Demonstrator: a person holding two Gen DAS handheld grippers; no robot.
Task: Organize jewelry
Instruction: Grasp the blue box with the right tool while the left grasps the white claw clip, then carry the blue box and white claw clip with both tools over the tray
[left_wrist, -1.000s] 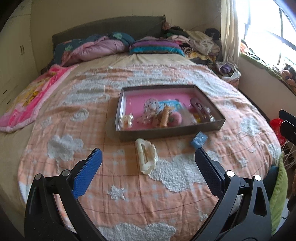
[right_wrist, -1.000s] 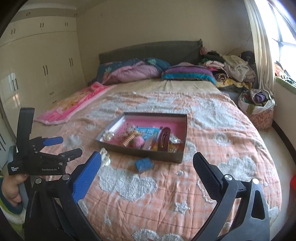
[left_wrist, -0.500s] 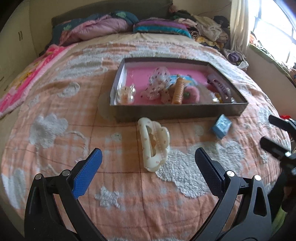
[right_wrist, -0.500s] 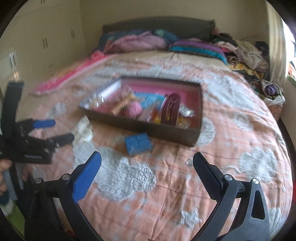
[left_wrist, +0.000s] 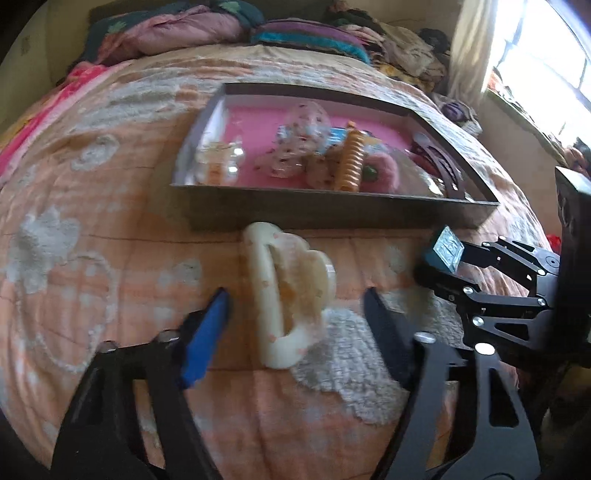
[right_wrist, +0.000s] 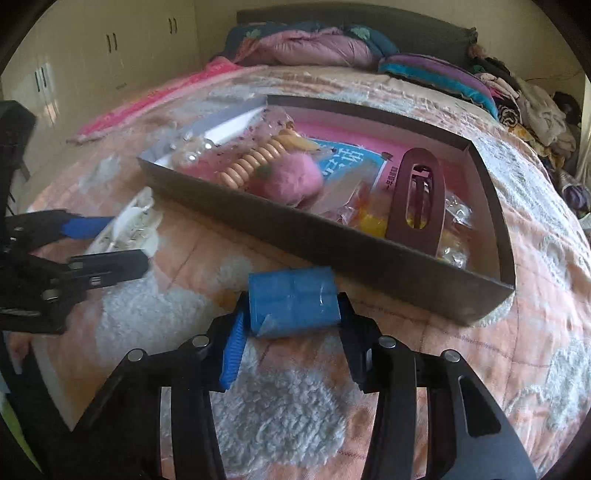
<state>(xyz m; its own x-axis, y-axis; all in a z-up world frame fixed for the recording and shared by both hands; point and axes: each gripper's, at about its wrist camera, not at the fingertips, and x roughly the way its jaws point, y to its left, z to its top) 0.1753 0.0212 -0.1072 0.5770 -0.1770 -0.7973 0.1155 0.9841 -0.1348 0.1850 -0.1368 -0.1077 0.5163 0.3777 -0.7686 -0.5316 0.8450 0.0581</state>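
Both grippers tilt down, fingers just closing: right gripper (right_wrist: 291, 314) pinching the blue box (right_wrist: 293, 302), left gripper (left_wrist: 295, 306) flanking the cream hair claw (left_wrist: 286, 295).

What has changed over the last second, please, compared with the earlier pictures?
Both grippers came down and have been closing: the right gripper now clamps the blue box; the left gripper straddles the cream hair claw, pads not yet touching. The tray stayed put.

A cream hair claw clip (left_wrist: 286, 295) is laid on the peach bedspread just before a shallow grey box (left_wrist: 332, 218) lined in pink, cluttered with hair accessories. A small blue box (right_wrist: 293, 302) is seen beside its front wall.
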